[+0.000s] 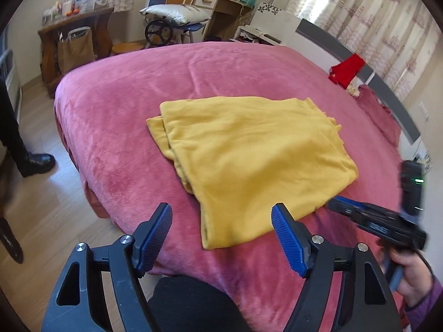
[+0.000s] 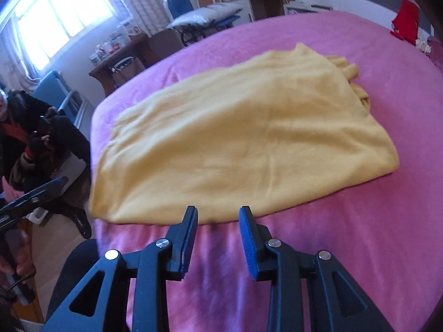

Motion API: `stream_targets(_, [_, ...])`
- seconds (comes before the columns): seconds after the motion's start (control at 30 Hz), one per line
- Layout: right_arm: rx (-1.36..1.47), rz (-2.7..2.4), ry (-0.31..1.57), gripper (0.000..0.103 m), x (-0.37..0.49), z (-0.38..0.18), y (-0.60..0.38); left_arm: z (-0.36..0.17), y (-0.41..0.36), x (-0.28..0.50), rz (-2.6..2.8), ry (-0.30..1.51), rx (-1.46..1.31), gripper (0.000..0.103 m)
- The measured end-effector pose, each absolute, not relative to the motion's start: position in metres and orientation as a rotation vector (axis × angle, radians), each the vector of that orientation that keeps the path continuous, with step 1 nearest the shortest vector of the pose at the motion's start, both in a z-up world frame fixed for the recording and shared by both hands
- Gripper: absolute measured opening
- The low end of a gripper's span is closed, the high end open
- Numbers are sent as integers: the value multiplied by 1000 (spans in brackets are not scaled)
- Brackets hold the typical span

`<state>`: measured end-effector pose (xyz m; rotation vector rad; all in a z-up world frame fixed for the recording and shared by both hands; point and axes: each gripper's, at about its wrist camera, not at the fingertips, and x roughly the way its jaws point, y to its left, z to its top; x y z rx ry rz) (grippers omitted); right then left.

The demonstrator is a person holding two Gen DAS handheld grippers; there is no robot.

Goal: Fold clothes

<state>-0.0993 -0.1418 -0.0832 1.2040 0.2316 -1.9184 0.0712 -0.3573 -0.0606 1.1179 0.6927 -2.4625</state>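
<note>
Folded yellow garment (image 1: 249, 160) is lying mid-bed (image 1: 116, 116). Left tool (image 1: 221, 221) is being held wide, right tool (image 2: 218, 215) narrower; both empty, near its front edge. Risk: top layer being snagged, fold being undone.

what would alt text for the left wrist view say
A folded yellow garment lies on a pink bedspread, with the open left tool empty just short of its near edge. The right tool reaches toward the garment's right corner.
</note>
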Motion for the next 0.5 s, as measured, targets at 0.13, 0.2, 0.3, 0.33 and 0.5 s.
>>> stream_targets(0.13, [1176, -1981, 308, 48, -81, -53, -144, -42, -339, 60, -2422, 556, 1135, 76])
stream_targets(0.2, [1172, -2019, 357, 70, -74, -40, -147, -32, -333, 57, -2378, 505, 1140, 76])
stream_targets(0.3, [1204, -2041, 385, 80, -70, -31, -150, -23, -327, 60, -2332, 493, 1142, 76])
stream_targets(0.33, [1204, -2050, 390, 81, -67, -28, -151, -21, -325, 61, -2318, 492, 1142, 76])
stream_targets(0.5, [1167, -2091, 432, 82, -48, -11, -153, -12, -311, 69, -2262, 507, 1143, 76])
